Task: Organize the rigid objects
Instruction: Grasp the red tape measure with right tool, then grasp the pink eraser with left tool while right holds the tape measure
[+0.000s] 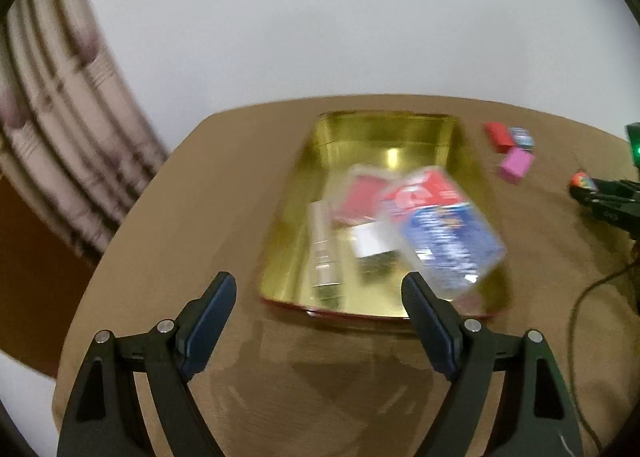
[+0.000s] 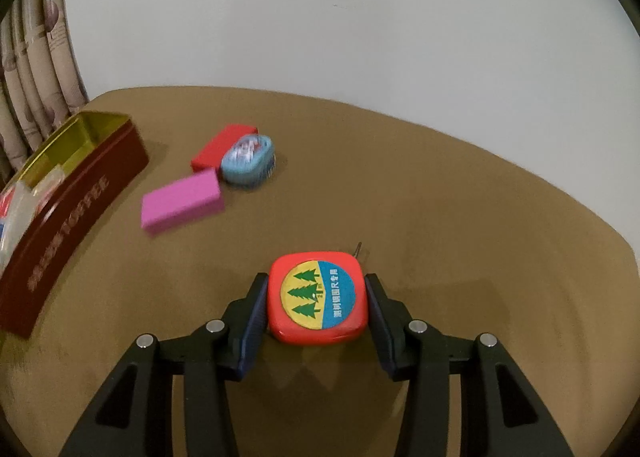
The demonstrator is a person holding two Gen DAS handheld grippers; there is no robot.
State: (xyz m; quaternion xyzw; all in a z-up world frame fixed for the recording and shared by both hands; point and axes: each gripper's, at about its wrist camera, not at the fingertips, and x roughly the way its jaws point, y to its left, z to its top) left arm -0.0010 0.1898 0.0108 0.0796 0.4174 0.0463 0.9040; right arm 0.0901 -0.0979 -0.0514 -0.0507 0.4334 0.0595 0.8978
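Rounded tan-brown fabric-covered table (image 2: 440, 185) filling both views — plain white wall (image 2: 320, 17) running behind it. Striped beige pleated curtain (image 1: 52, 105) hanging at far left, blurring in the left wrist view. Dark brown floor (image 1: 28, 257) showing below the curtain. Soft, even light falling across the tabletop.

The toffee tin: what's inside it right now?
In the toffee tin: a clear box with a red-and-blue label, tilted and blurred, a red pack, a silvery tube and a white piece. Anything beneath the clear box is covered.
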